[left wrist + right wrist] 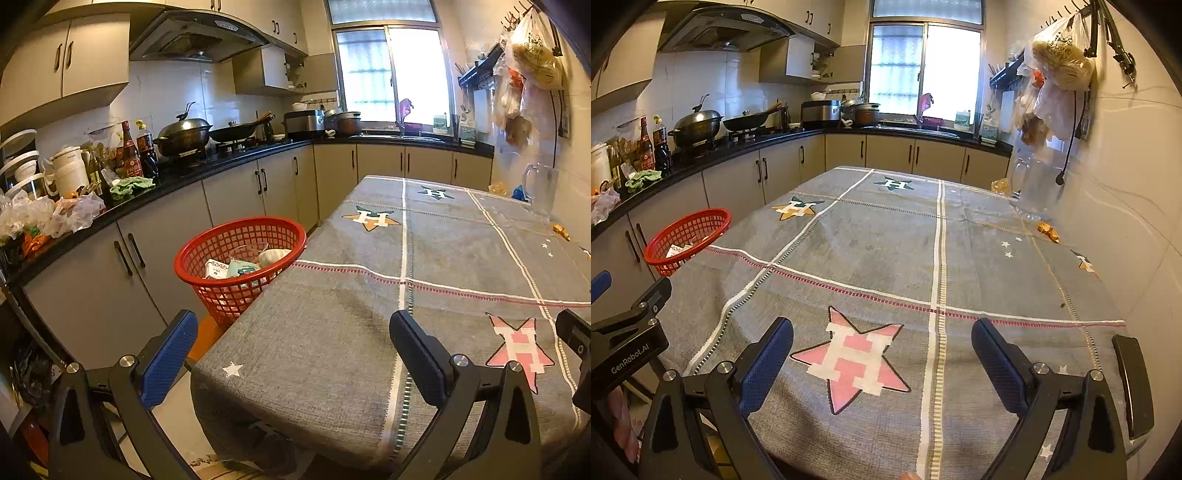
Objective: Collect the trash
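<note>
A red mesh basket stands beside the table's left edge, holding a small carton, a teal packet, a clear cup and a white crumpled wad; the right wrist view also catches the basket. Small orange scraps lie on the grey tablecloth near the right wall, and in the left wrist view the scraps are at the far right. My left gripper is open over the table's near left corner, empty. My right gripper is open above a pink star, empty.
A clear glass pitcher stands at the table's far right by the wall, with a yellow wrapper and something blue behind it. The counter on the left carries bottles, pots and plastic bags. Bags hang on the right wall.
</note>
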A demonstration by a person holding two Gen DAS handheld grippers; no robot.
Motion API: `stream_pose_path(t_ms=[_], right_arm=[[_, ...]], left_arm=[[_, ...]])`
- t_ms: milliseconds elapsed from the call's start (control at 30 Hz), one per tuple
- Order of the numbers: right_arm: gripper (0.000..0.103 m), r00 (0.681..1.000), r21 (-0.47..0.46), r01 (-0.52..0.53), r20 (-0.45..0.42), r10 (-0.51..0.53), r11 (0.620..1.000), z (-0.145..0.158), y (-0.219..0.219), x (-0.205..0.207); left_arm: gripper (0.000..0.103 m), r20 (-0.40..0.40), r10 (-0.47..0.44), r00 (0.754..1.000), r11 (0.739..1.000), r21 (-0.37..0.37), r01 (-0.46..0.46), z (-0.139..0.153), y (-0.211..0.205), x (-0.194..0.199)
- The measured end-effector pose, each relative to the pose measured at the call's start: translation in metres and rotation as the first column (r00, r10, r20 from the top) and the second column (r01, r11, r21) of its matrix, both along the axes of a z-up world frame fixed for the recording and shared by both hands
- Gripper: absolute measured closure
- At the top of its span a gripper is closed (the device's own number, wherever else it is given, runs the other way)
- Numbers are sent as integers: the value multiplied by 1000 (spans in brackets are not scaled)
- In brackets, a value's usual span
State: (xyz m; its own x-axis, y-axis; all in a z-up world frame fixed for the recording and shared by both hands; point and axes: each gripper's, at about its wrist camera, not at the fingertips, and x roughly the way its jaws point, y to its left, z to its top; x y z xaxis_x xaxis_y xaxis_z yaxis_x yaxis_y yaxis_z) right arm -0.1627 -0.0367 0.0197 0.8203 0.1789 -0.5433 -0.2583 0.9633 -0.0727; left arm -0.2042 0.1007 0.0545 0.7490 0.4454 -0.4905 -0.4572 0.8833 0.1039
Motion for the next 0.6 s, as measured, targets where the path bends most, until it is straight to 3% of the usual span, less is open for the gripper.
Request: stream_pose_path(t_ms=[600], right_arm=[[4, 1000, -1, 3, -6, -3, 1000, -1, 1, 0]], left_arm=[[0, -19, -2, 1000, 1000, -1, 2, -4, 2, 3]])
